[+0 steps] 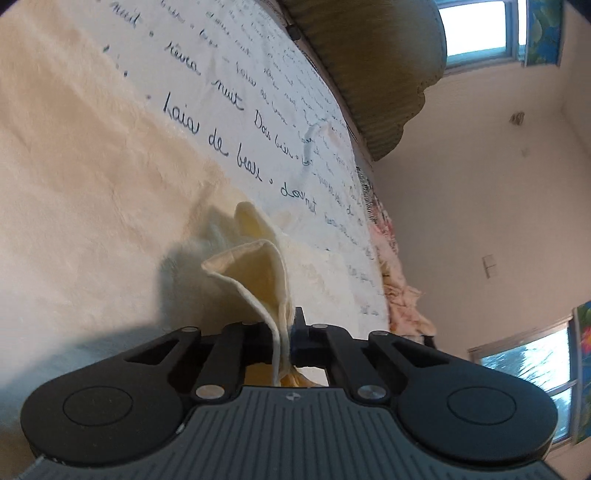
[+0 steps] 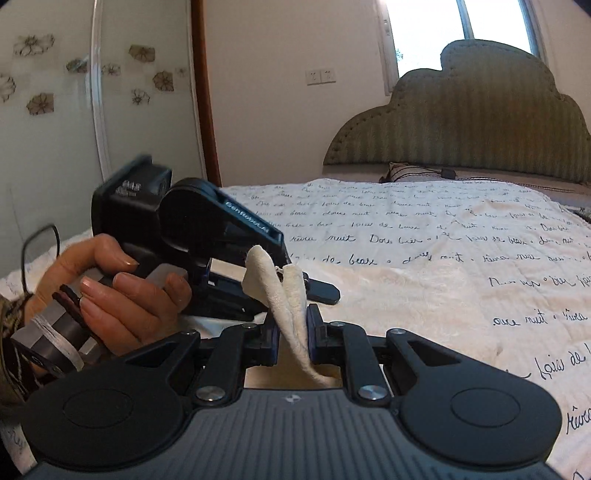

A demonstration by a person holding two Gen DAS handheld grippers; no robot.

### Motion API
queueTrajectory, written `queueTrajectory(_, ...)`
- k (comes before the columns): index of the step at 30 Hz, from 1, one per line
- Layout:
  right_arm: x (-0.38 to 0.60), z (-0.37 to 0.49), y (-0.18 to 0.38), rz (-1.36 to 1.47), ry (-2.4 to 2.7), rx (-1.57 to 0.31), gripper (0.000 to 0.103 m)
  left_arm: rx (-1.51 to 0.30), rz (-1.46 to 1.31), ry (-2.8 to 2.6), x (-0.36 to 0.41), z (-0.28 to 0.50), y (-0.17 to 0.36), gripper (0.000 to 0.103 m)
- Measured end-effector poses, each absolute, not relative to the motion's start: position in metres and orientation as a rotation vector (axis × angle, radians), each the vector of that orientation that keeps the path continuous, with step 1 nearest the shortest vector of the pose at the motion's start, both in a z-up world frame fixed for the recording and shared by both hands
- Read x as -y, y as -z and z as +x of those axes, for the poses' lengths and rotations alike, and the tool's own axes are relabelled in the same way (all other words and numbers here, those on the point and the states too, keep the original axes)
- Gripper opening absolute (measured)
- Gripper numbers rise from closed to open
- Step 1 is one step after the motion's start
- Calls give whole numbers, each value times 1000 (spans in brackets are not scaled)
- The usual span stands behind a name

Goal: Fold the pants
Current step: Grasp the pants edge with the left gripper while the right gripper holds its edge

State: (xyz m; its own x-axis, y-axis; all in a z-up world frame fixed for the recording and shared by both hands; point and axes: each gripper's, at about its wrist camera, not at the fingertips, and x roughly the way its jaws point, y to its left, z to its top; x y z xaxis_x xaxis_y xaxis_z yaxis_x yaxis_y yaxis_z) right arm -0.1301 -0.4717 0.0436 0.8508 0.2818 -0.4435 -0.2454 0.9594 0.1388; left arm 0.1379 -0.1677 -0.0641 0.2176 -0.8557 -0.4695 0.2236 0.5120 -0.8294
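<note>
The pants are cream fleece; only pinched edges of them show. In the left wrist view my left gripper point(image 1: 284, 332) is shut on a folded hem of the pants point(image 1: 258, 273), which stands up above the jaws over the bed. In the right wrist view my right gripper point(image 2: 293, 332) is shut on another fleecy edge of the pants point(image 2: 291, 295). The left gripper point(image 2: 258, 258), held in a hand, sits just ahead and to the left of it, also clamping the cloth. The rest of the pants is hidden below the grippers.
A white bedspread with handwritten script point(image 2: 424, 258) covers the bed, with a cream fleece blanket point(image 1: 74, 203) on it. A green padded headboard point(image 2: 480, 122) stands at the far end. A wardrobe door with flower decals point(image 2: 55, 92) is at left. Windows point(image 1: 476, 29) are in the walls.
</note>
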Motion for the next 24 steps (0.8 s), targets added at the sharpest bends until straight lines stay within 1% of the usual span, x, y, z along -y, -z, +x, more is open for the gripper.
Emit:
queueTrajectory(3, 457, -127, -44, 47, -293, -480, 14, -1001, -529, 814, 163, 131, 44, 5)
queueTrajectory(7, 437, -122, -46, 28, -336, -464, 14, -884, -374, 782, 150, 125, 19, 4)
queueTrajectory(11, 418, -110, -48, 24, -390, -449, 14, -819, -299, 736, 128, 124, 6, 5)
queueTrajectory(22, 359, -92, -38, -26, -516, -463, 14, -749, -127, 599, 79, 125, 5, 5)
queueTrajectory(24, 350, -88, -34, -48, -506, -477, 14, -753, -86, 586, 79, 127, 11, 9)
